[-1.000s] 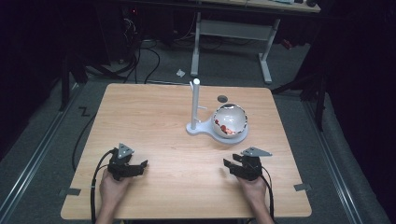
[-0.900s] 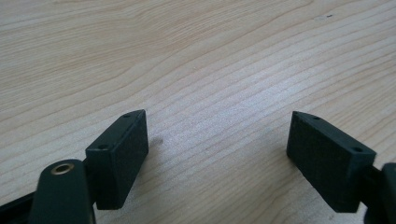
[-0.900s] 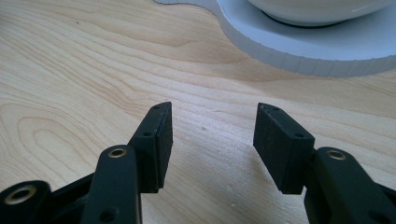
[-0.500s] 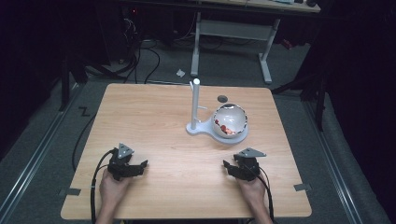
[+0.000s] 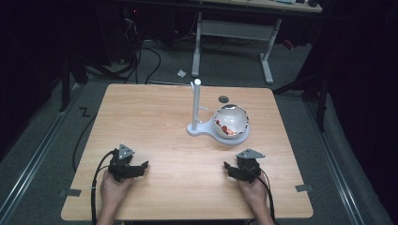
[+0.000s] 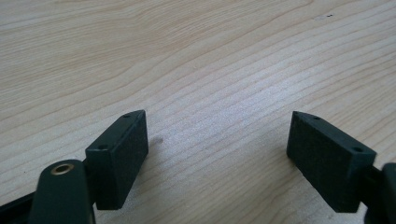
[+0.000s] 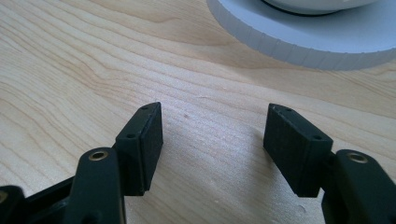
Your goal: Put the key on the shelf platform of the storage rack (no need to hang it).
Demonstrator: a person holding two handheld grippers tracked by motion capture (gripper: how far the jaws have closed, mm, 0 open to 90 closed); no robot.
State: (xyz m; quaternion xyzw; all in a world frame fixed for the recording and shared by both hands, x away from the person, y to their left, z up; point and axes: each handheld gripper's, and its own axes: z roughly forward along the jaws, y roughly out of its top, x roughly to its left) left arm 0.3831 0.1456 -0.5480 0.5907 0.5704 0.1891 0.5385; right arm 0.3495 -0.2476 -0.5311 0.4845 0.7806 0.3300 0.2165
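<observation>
My left gripper (image 5: 140, 166) rests low on the wooden table (image 5: 155, 122) near its front left, held by a hand. In the left gripper view its jaws stand wide apart, open (image 6: 217, 140), with bare wood between them. My right gripper (image 5: 229, 168) sits near the front right, also held by a hand. Its jaws are open (image 7: 215, 133) over bare wood. A white stand (image 5: 196, 105) with an upright post sits right of the table's middle; on its round base (image 7: 303, 37) rests a shiny bowl (image 5: 230, 120) holding red pieces.
A small dark round mark (image 5: 224, 99) lies on the table behind the bowl. Cables trail from both grippers off the front edge. Beyond the table are a dark floor, more cables and a desk frame (image 5: 234, 30).
The right gripper has slid slightly toward the front edge of the table. The left gripper has not moved.
</observation>
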